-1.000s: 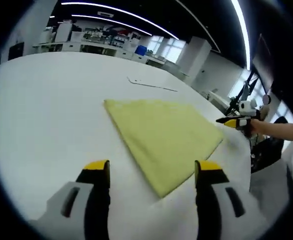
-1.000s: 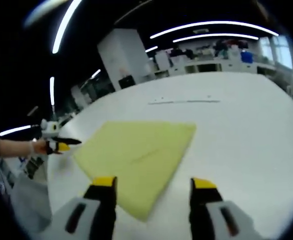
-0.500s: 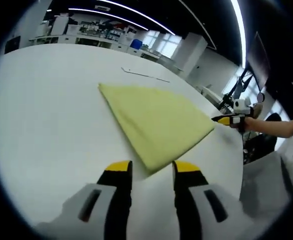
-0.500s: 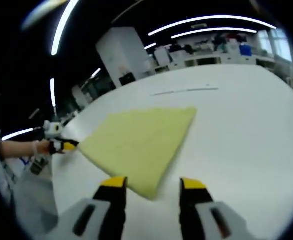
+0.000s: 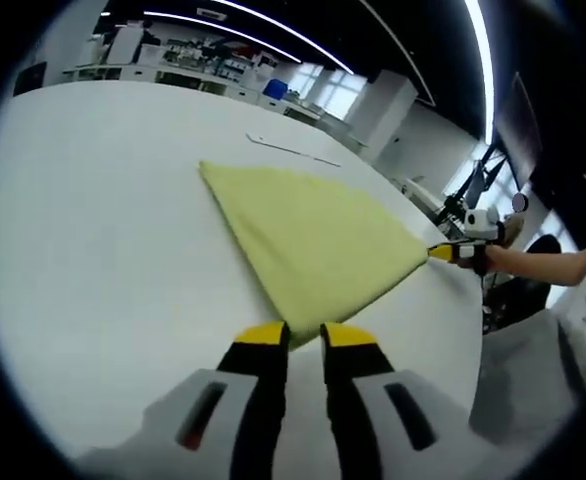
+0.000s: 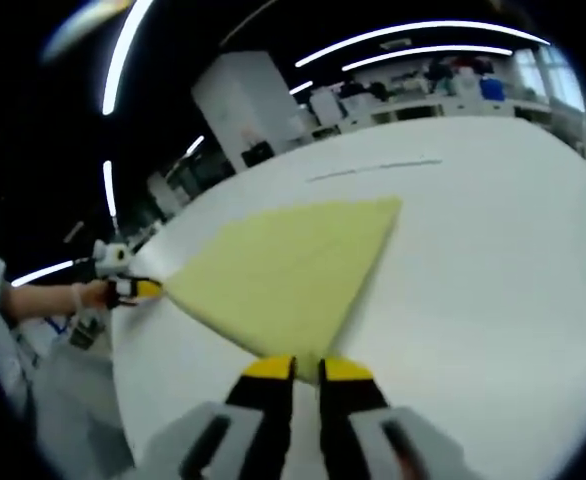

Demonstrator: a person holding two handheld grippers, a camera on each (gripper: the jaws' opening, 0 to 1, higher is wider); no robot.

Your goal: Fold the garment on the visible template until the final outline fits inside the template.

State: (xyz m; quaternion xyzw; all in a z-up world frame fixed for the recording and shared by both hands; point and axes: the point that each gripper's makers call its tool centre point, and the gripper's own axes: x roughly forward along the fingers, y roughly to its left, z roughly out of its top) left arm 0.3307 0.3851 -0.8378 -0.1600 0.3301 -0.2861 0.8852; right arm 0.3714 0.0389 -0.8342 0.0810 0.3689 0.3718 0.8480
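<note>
In the left gripper view I have my left tool (image 5: 295, 333) low at 6 o'clock, its yellow-tipped jaws drawn close together on the nearest corner of the yellow cloth (image 5: 308, 240). The corner runs into the narrow slit between the tips, so I read it as clamped on the cloth. The cloth lies flat on the white surface (image 5: 93, 230), spreading from my tool up toward 11 o'clock and out toward 3 o'clock. At 3 o'clock the right tool (image 5: 445, 251) meets the far right corner of the cloth, with a person's hand (image 5: 488, 250) behind it; from here I cannot tell how its jaws stand.

In the right gripper view the left tool (image 6: 145, 290) sits at 9 o'clock, touching the cloth's left corner, held by a hand (image 6: 83, 296) with a forearm behind it. My right tool (image 6: 307, 368) is at 6 o'clock, jaws nearly together on the near corner of the cloth (image 6: 288, 270), which tucks between the tips; clamped on it, as far as I can see.

A thin dark line (image 6: 373, 170) is marked on the surface beyond the cloth, toward 12 o'clock. The surface is broad and bare to the right of the cloth, toward 3 o'clock. Its rounded edge runs near both far tools.
</note>
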